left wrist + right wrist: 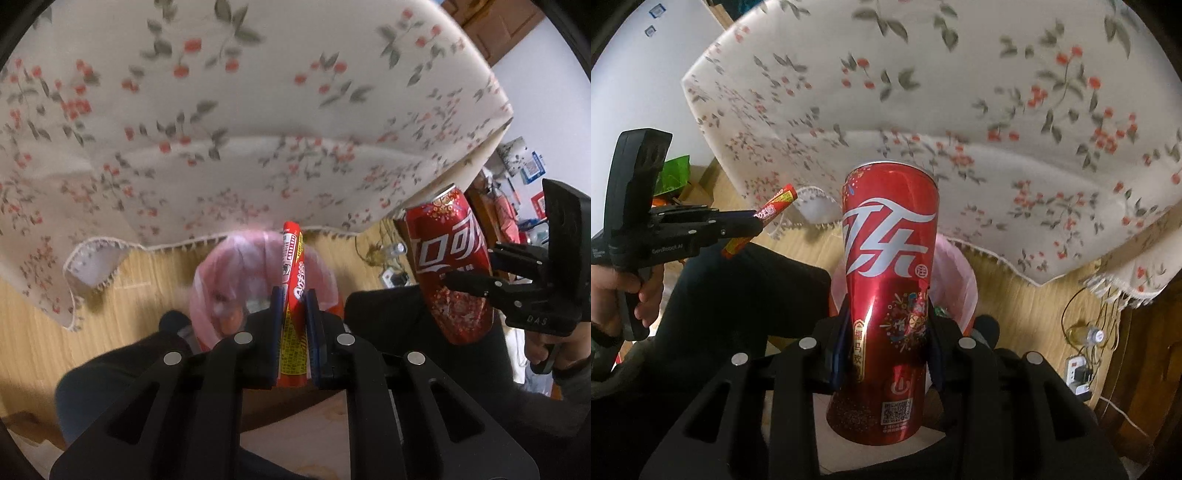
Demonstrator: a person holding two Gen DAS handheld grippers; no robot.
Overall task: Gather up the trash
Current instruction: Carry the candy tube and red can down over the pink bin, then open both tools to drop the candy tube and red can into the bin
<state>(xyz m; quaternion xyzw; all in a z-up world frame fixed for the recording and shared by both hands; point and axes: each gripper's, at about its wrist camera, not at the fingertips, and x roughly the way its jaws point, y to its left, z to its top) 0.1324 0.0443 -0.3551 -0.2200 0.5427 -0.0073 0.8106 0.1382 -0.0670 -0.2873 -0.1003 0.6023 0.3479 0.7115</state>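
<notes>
The can (886,295) is red with large white Chinese brand script, a QR code near its base and a small gold label of Chinese characters; the name cannot be read for sure. The wrapper (293,306) is a flat red and yellow stick pack with white lettering too blurred to read. "GenRobot.AI" is printed on the left gripper (753,223) body, seen at 9 o'clock in the right wrist view, and "DAS" on the right gripper (461,282) at 3 o'clock in the left wrist view.

The left fingers (275,317) are pressed nearly together, pinching the wrapper on edge. The right fingers (842,332) are partly spread, clamped on the can's lower half, one on each side.

Both pieces hang over a bin (221,280) lined with a pink bag, on the wooden floor (33,332) below the edge of a floral cloth (258,110) draped over the counter. The can hides most of the bin in the right wrist view; its contents are blurred.
</notes>
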